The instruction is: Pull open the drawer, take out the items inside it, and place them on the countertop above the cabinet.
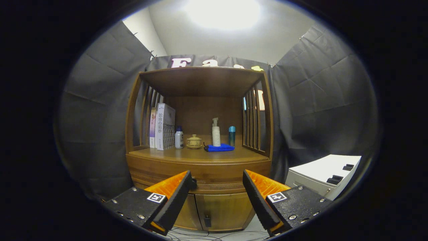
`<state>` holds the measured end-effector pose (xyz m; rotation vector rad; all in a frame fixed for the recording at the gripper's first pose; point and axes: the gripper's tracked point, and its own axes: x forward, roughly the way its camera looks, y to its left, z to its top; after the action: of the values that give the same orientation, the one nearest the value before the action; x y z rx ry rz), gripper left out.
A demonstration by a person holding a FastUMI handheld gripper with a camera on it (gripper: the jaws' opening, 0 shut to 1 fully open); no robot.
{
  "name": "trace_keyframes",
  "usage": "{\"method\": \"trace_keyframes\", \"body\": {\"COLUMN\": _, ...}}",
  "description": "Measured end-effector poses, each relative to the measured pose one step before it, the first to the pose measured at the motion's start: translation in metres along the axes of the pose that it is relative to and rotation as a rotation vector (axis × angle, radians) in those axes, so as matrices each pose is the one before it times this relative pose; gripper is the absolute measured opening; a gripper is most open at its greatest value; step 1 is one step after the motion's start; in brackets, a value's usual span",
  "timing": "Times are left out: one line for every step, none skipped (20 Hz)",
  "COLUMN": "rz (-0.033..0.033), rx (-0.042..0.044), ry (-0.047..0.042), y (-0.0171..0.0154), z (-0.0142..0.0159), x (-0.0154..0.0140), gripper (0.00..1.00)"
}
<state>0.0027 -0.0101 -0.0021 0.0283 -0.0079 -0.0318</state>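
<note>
A wooden cabinet point(200, 167) stands ahead against the booth wall, with an open shelf niche above its countertop point(187, 154). The drawer front point(217, 174) under the countertop is closed, and its contents are hidden. My gripper point(219, 180) is open, well short of the cabinet, its fingers framing the drawer front with nothing between them. On the countertop stand several books point(164, 126), a small white bottle point(179, 138), a lidded ceramic jar point(194, 141), a white pump bottle point(216, 133), a teal bottle point(231, 135) and a folded blue cloth point(219, 147).
Two lower cabinet doors point(217, 211) with a dark handle sit below the drawer. A white box-like unit point(324, 175) stands to the right of the cabinet. Cables point(214, 236) lie on the floor in front. Slatted side rails point(252, 124) bound the niche.
</note>
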Motion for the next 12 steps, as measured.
{"method": "trace_keyframes", "body": {"rz": 0.00323, "rx": -0.00262, "ry": 0.00384, "y": 0.00074, "z": -0.00160, "x": 0.00094, "gripper": 0.95}}
{"method": "trace_keyframes", "body": {"rz": 0.00466, "rx": -0.00184, "ry": 0.00487, "y": 0.00173, "z": -0.00120, "x": -0.00035, "gripper": 0.95}}
{"method": "trace_keyframes", "body": {"rz": 0.00278, "rx": 0.00064, "ry": -0.00036, "y": 0.00070, "z": 0.00099, "x": -0.00055, "gripper": 0.95}}
{"method": "trace_keyframes", "body": {"rz": 0.00261, "rx": 0.00236, "ry": -0.00399, "y": 0.00117, "z": 0.00192, "x": -0.00055, "gripper": 0.95}}
{"method": "trace_keyframes", "body": {"rz": -0.00046, "rx": 0.00171, "ry": -0.00279, "y": -0.00104, "z": 0.00016, "x": -0.00027, "gripper": 0.95}}
{"method": "trace_keyframes", "body": {"rz": -0.00417, "rx": -0.00072, "ry": 0.00044, "y": -0.00179, "z": 0.00005, "x": 0.00006, "gripper": 0.95}}
{"method": "trace_keyframes", "body": {"rz": -0.00588, "rx": -0.00156, "ry": 0.00238, "y": -0.00223, "z": -0.00125, "x": 0.00073, "gripper": 0.95}}
{"method": "trace_keyframes", "body": {"rz": -0.00512, "rx": -0.00132, "ry": 0.00184, "y": -0.00175, "z": -0.00039, "x": -0.00053, "gripper": 0.95}}
{"method": "trace_keyframes", "body": {"rz": -0.00166, "rx": 0.00049, "ry": -0.00061, "y": -0.00046, "z": 0.00013, "x": -0.00023, "gripper": 0.95}}
{"method": "trace_keyframes", "body": {"rz": 0.00226, "rx": 0.00133, "ry": -0.00190, "y": 0.00046, "z": 0.00126, "x": -0.00057, "gripper": 0.94}}
{"method": "trace_keyframes", "body": {"rz": 0.00214, "rx": -0.00006, "ry": -0.00002, "y": 0.00087, "z": -0.00044, "x": 0.00008, "gripper": 0.94}}
{"method": "trace_keyframes", "body": {"rz": 0.00197, "rx": -0.00143, "ry": -0.00134, "y": 0.00029, "z": 0.00124, "x": -0.00004, "gripper": 0.95}}
